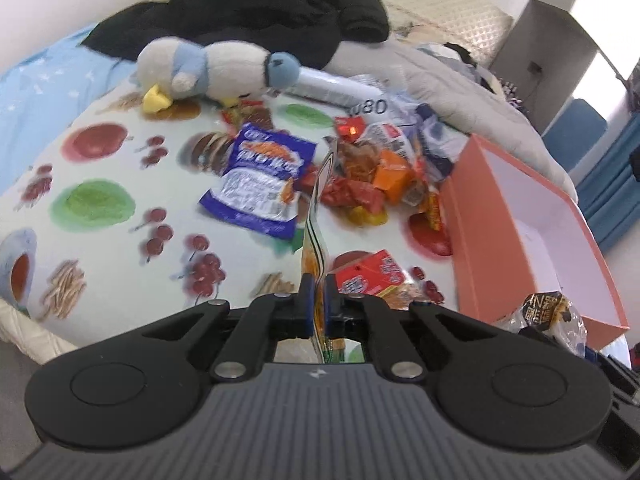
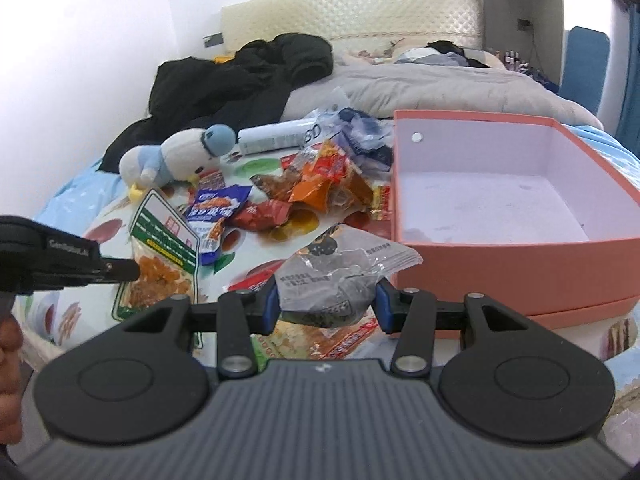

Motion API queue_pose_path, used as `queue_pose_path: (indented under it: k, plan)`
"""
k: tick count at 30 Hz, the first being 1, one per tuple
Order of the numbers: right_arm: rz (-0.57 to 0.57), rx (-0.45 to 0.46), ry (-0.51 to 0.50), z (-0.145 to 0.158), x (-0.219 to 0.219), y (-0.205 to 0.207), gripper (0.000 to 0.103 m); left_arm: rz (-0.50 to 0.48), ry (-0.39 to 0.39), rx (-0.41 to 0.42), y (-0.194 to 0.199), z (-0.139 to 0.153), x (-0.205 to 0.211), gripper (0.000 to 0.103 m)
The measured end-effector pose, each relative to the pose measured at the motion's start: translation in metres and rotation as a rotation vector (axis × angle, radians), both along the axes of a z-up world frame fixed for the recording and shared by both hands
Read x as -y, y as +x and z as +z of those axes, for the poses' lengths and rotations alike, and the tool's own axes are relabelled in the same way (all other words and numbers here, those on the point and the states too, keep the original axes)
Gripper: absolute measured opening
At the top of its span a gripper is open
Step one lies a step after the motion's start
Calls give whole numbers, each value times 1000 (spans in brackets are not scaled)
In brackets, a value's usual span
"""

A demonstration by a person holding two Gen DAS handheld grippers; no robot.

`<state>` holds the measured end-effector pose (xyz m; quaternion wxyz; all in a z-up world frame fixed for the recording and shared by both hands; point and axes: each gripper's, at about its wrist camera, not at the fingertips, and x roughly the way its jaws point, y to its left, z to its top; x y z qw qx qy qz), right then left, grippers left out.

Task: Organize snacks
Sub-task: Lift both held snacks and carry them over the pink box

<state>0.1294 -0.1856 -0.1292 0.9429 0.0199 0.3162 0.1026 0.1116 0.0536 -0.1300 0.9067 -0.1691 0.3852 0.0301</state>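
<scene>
Evidently both grippers are mid-carry, each with a snack off the bed and the box not yet loaded. The left gripper (image 1: 319, 296) is pinched nearly shut on a flat packet of orange pieces (image 1: 316, 216), seen edge-on in its own view and hanging broadside in the right wrist view (image 2: 160, 248). The right gripper (image 2: 326, 308) holds a half-wide grip on a crinkled clear bag with something dark inside (image 2: 340, 272). The salmon-pink box (image 2: 516, 264), white-lined and apparently empty, sits ahead and to the right of the right gripper, with its near wall just beyond the fingertips. The snack pile (image 2: 320, 192) lies ahead and left. My guess is that the next move calls for carrying each packet over the near wall before letting go, right gripper first since it is nearer. Motion blur smears the packet labels, the dark bag's contents are indistinct, and the box's right end is cut off.
</scene>
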Motion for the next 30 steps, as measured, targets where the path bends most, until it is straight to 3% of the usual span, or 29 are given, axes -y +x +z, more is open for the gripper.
queue_pose_path:
  k: [8, 18, 24, 30]
  plan:
    - [-65, 38, 10, 23, 30, -4, 49, -107, 14, 78, 13, 42, 38, 5]
    - [-120, 109, -1, 57, 71, 16, 49, -264, 42, 213, 57, 106, 105, 5]
    - [-147, 109, -18, 70, 97, 48, 49, -348, 45, 201, 100, 115, 147, 5]
    - [-150, 26, -38, 65, 121, 89, 49, -421, 61, 130, 143, 100, 183, 5]
